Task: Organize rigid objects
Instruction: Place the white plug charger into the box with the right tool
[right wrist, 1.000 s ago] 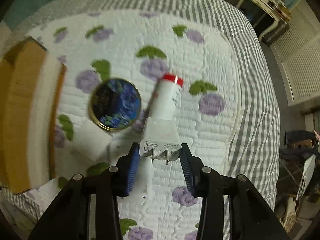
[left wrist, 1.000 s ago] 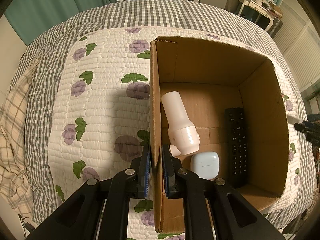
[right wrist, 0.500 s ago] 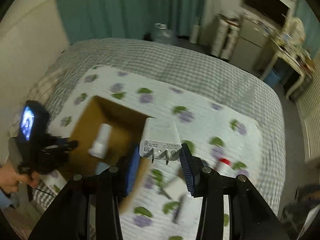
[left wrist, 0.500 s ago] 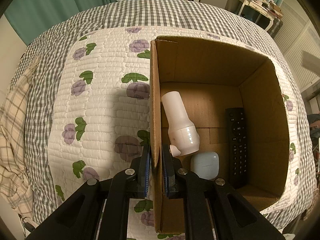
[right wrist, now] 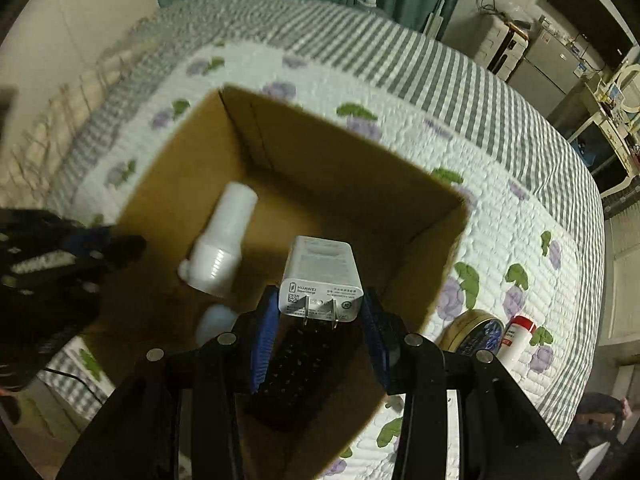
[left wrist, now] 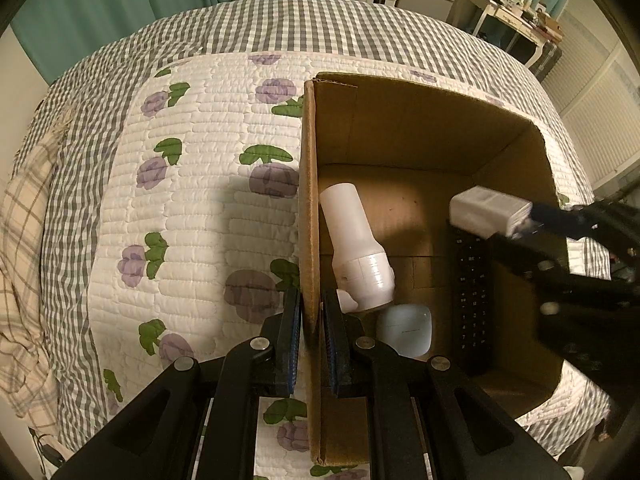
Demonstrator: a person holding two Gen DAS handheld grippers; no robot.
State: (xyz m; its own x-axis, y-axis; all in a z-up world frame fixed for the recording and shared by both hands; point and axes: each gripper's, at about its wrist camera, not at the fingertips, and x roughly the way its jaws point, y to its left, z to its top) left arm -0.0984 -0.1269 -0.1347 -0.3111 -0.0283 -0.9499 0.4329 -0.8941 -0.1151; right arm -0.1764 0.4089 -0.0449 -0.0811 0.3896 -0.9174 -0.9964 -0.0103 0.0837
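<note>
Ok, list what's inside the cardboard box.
Inside the cardboard box: white bottle, white earbud case, black remote. The held charger and right gripper cover some floor.

Bottle (left wrist: 356, 248), earbud case (left wrist: 406, 334) and remote (left wrist: 474, 300) in box (left wrist: 420, 120), charger (right wrist: 320, 276) seemingly above it, tin (right wrist: 476, 330) outside

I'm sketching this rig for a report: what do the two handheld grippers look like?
Both match: the left gripper and right gripper have matte black angular plastic arms with round silver bolt heads, each ending in two flat fingers faced with ribbed blue pads. No sleeves show.
</note>
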